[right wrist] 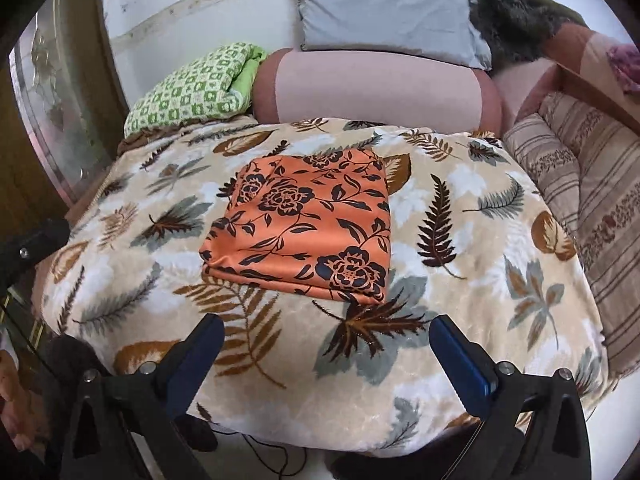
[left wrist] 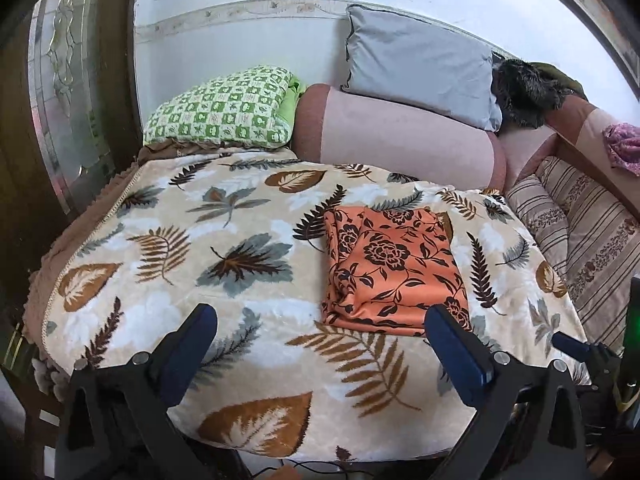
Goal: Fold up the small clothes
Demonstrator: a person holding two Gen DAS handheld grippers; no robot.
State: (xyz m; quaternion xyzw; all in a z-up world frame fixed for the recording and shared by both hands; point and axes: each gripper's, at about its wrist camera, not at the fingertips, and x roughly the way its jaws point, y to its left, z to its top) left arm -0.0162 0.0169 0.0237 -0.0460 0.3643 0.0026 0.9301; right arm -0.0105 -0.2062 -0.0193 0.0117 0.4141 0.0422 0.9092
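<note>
In the left wrist view, the left gripper [left wrist: 320,344] is held low over the near edge of a bed that is covered with a leaf blanket [left wrist: 160,248]. Its two blue fingers [left wrist: 192,344] are spread wide apart, and nothing is held between them. An orange cloth with dark flowers [left wrist: 392,268] is seen lying folded into a neat, flat shape on the blanket, just past the right-side finger. The cloth is not touched by the fingers. Behind the blanket, a green checked pillow [left wrist: 224,112], a pink bolster [left wrist: 400,136] and a gray pillow [left wrist: 420,64] are lined up by the white wall. A striped cushion [left wrist: 592,232] is seen at the right side, and a finger of the other gripper shows at the right edge. In the right wrist view, the right gripper [right wrist: 324,344] is held over the near edge of the same bed. Its blue fingers [right wrist: 460,360] are spread wide too, with nothing between them. The folded orange cloth [right wrist: 304,224] is seen in the middle of the blanket [right wrist: 480,280], a little way ahead of the fingers and not touched by them. The green pillow [right wrist: 192,88], the pink bolster [right wrist: 376,88] and the gray pillow [right wrist: 384,12] are seen behind it.
</note>
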